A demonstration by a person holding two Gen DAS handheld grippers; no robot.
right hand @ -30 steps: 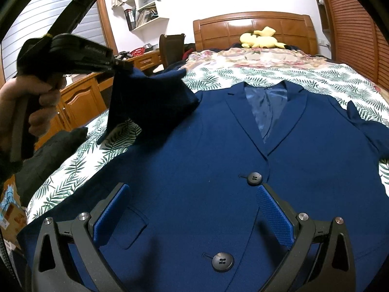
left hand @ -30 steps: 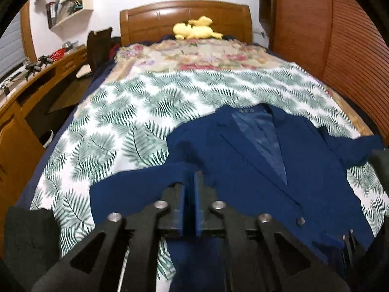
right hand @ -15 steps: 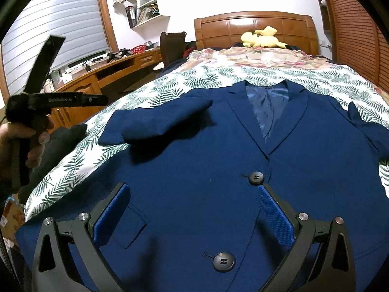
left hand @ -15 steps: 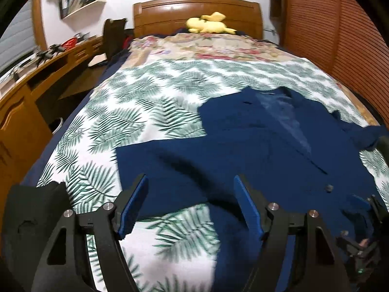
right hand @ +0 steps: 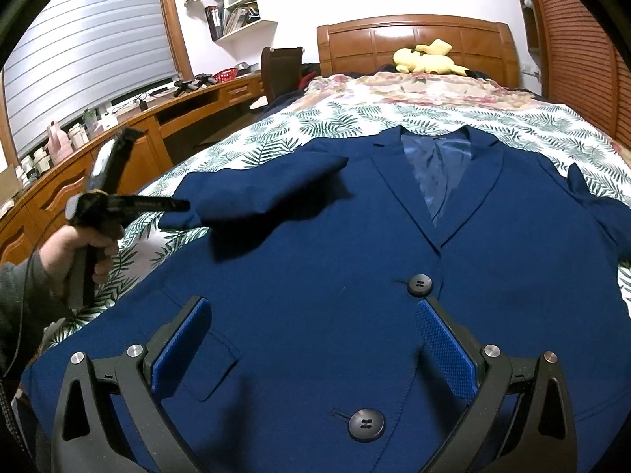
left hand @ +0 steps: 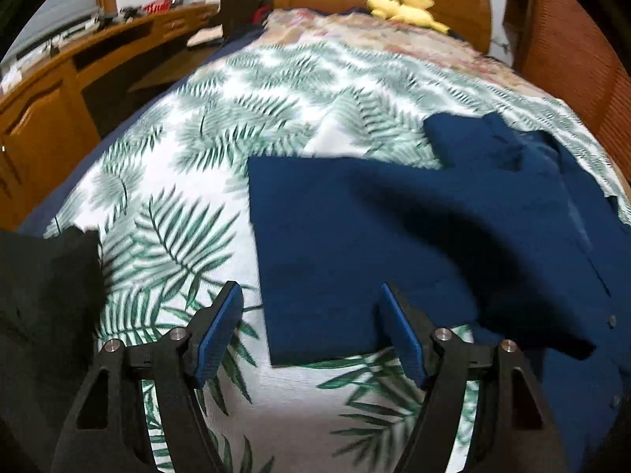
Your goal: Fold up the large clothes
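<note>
1. Jacket (right hand: 335,315): navy, lies face up and buttoned on the bed (left hand: 189,181), collar toward the headboard (right hand: 418,43), hem at the foot edge.
2. Left gripper (left hand: 309,335): jaws spread wide, holding nothing. It hovers over the bedspread near the bed's left edge, with the cuff end of the left sleeve (left hand: 335,260) between and just beyond its fingers (left hand: 221,327).
3. Right gripper (right hand: 311,347): jaws also spread wide and empty, poised just above the jacket front between the two buttons (right hand: 421,284).
4. Left sleeve: lies crosswise, cuff pointing at the left edge of the bed, upper part doubled over the shoulder. It looks loosely placed, not flat.
5. Step in hand, as judged: fold the left sleeve inward across the front.
   - Pinch the cuff through both layers, near its edge.
   - Carry it toward the lapels in a low arc, so that the cloth does not drag the body out of line.
   - Steady the front panel with the right gripper if it shifts.
   - Lay the sleeve parallel to the side seam and flatten any ridge at the shoulder.
6. Right sleeve (right hand: 591,201): bunched near the bed's right edge; it needs the same treatment.
7. Dark cloth (left hand: 43,307): lies at the left foot corner; keep clear of it.
</note>
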